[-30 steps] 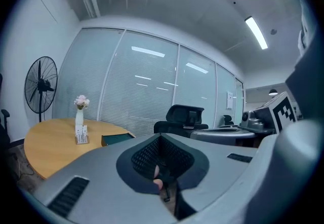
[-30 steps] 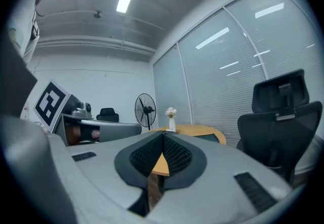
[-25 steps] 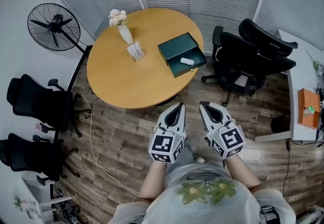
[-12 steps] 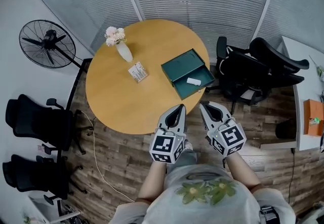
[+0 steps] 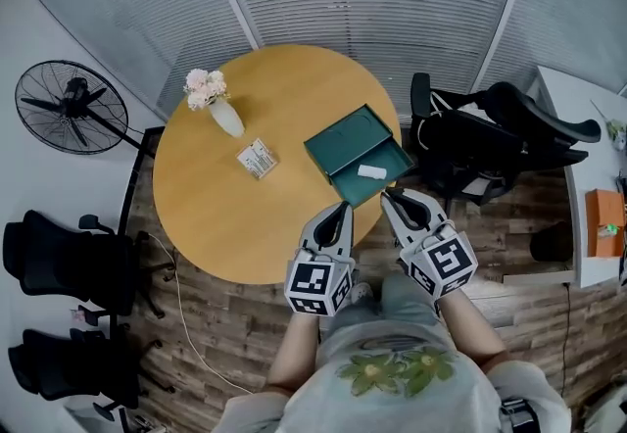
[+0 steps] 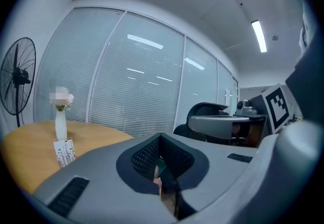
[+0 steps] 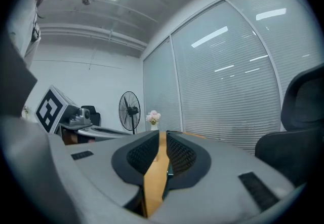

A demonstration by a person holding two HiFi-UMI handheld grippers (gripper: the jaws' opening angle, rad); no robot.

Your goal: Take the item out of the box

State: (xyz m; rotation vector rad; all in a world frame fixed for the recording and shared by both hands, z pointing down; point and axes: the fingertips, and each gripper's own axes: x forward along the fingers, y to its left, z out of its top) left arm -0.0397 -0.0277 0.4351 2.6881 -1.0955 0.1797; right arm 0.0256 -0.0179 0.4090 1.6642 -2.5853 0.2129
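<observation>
A dark green box (image 5: 349,155) lies on the right side of the round wooden table (image 5: 225,216), its drawer pulled out toward me. A small white item (image 5: 371,171) lies in the drawer. My left gripper (image 5: 342,208) hovers over the table's near edge, just left of the drawer, jaws shut to a thin slit (image 6: 161,177). My right gripper (image 5: 391,197) reaches the drawer's near right corner. Its jaws have just been opening to a narrow gap (image 7: 161,167) with nothing between them; only the tabletop shows through.
A white vase of pink flowers (image 5: 211,100) and a small printed card holder (image 5: 258,159) stand on the table's left half. Black office chairs (image 5: 490,142) crowd the table's right side, and others (image 5: 59,264) stand at the left. A floor fan (image 5: 69,108) is behind.
Both grippers have moved forward from over the floor to the table's near edge beside the box. The right jaws have parted slightly.
</observation>
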